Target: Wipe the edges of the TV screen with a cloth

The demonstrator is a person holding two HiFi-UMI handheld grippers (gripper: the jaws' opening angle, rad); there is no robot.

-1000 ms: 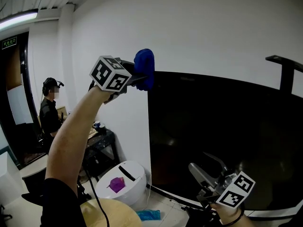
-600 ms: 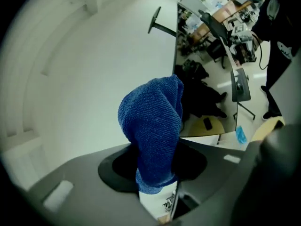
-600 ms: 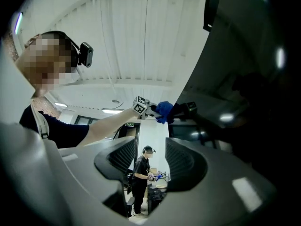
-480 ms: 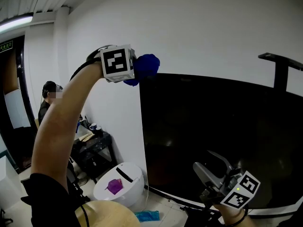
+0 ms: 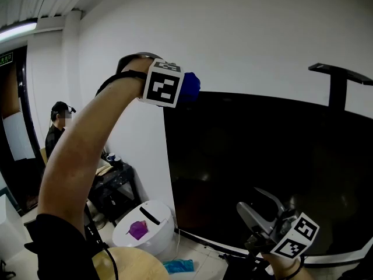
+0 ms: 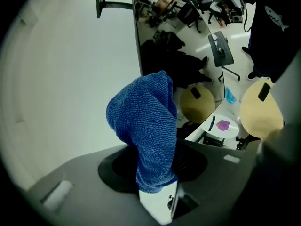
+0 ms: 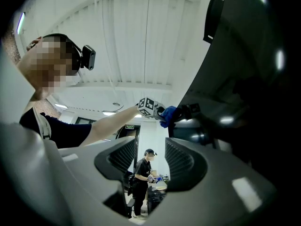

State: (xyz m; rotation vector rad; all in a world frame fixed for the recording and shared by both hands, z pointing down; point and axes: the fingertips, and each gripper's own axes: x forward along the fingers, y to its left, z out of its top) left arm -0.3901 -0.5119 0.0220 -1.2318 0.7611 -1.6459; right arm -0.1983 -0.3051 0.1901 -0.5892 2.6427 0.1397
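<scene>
The TV screen [image 5: 262, 168] is standing at right. At its top-left corner the left gripper [image 6: 157, 194] is clamping the blue cloth [image 6: 146, 121] between its fingers. The right gripper [image 5: 259, 206], near and low, is holding its fingers apart and empty; they have just been closing slightly.

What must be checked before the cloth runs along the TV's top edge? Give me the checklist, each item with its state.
1. Grip: left claw shut on the blue cloth: ok.
2. Start point: cloth sits at the top left corner of the TV screen: ok.
3. Cloth pressing on the edge: cannot tell.
4. Right claw out of the way: low by the bottom edge, open, nothing between its jaws, which have just been closing slightly: ok.
5. Run along the top edge: a black bracket rises at the far end; whether it blocks: cannot tell.
</scene>
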